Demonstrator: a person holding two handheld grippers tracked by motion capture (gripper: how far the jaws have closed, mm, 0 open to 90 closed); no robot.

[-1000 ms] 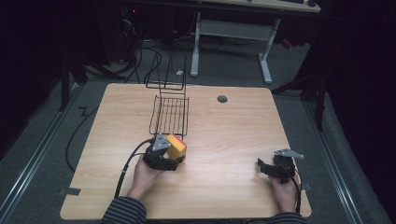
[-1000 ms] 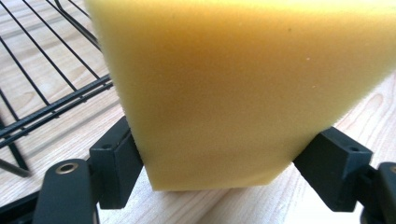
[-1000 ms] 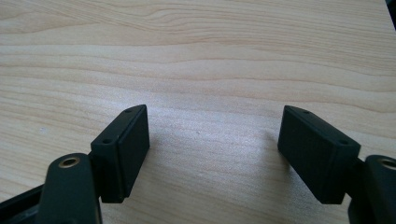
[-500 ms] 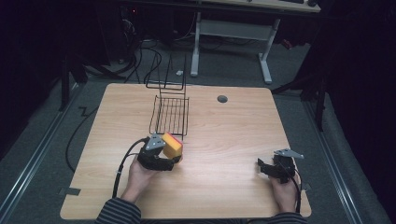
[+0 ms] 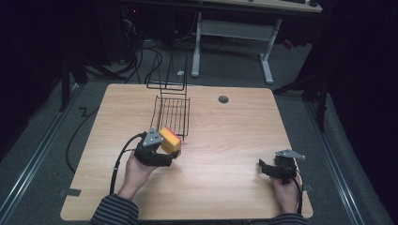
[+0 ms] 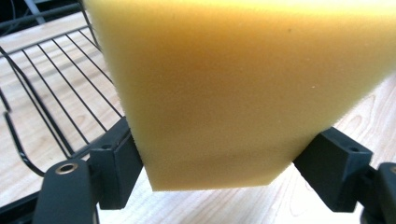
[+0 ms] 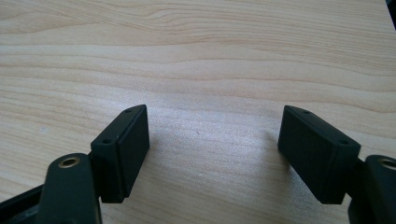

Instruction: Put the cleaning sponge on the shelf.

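While clamped in left claw [image 5: 165, 151], sponge [image 5: 170, 140].

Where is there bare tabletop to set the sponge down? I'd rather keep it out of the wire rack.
The widest free patch is the wooden table between the wire rack and the right gripper, which rests open. The far right stretch past the round grommet hole is bare too. It is crowded at front left, where the left gripper holds the sponge beside the rack.

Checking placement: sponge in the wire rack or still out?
Out. The sponge sits clamped in the left gripper, just short of the wire rack.
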